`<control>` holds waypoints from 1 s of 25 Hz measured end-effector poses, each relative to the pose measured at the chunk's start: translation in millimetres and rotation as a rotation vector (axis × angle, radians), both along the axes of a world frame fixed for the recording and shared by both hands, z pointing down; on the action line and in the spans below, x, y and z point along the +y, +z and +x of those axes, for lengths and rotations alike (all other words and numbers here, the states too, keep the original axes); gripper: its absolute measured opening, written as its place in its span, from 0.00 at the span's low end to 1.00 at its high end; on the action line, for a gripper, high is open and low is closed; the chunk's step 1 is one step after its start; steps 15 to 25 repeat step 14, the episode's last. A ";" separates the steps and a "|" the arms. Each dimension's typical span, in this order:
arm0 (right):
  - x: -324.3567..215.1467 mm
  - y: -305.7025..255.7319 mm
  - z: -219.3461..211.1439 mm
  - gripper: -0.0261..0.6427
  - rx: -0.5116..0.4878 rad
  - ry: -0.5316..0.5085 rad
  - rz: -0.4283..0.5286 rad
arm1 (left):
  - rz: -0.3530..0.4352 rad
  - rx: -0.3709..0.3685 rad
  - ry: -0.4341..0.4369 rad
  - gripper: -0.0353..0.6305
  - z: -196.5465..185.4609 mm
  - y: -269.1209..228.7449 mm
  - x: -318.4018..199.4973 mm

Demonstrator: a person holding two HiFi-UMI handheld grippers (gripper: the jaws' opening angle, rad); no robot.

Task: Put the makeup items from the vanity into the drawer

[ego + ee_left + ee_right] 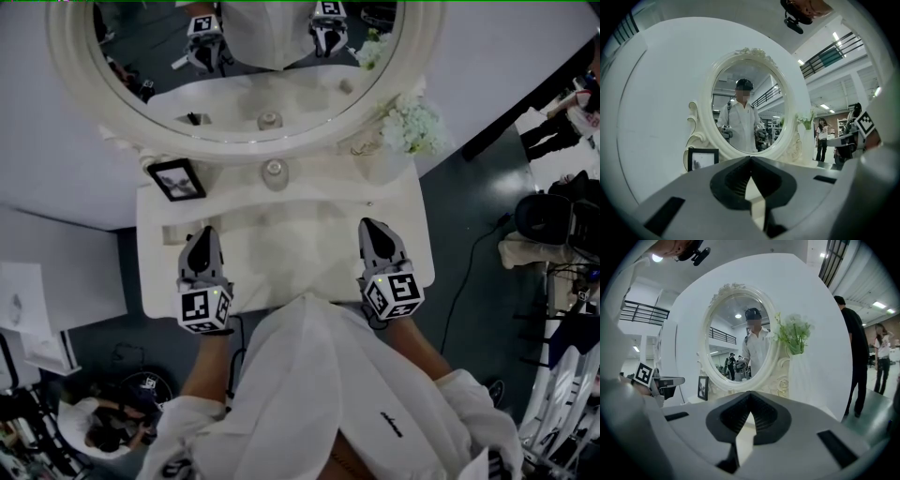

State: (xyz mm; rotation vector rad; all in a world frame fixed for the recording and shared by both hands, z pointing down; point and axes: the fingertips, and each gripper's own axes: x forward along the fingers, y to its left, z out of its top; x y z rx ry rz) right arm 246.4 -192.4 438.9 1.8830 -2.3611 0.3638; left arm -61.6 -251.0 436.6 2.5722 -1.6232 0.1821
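Both the left tongs (202, 234) and right tongs (371, 227) are clenched, empty, over the vanity (291, 248).

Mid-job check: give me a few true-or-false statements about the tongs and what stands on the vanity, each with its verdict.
1. The left tongs and the right tongs are both shut, with nothing between them. True.
2. The picture frame stands at the vanity's right end. False: it stands at the left, beside the base of the mirror.
3. White flowers stand at the mirror's right side. True.
4. The right tongs hold the small round container. False: it sits on the vanity just in front of the mirror, apart from both tongs.
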 end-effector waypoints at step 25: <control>-3.5 3.8 1.2 0.06 -0.018 0.000 -0.014 | -0.012 0.000 0.005 0.09 7.7 3.8 -3.1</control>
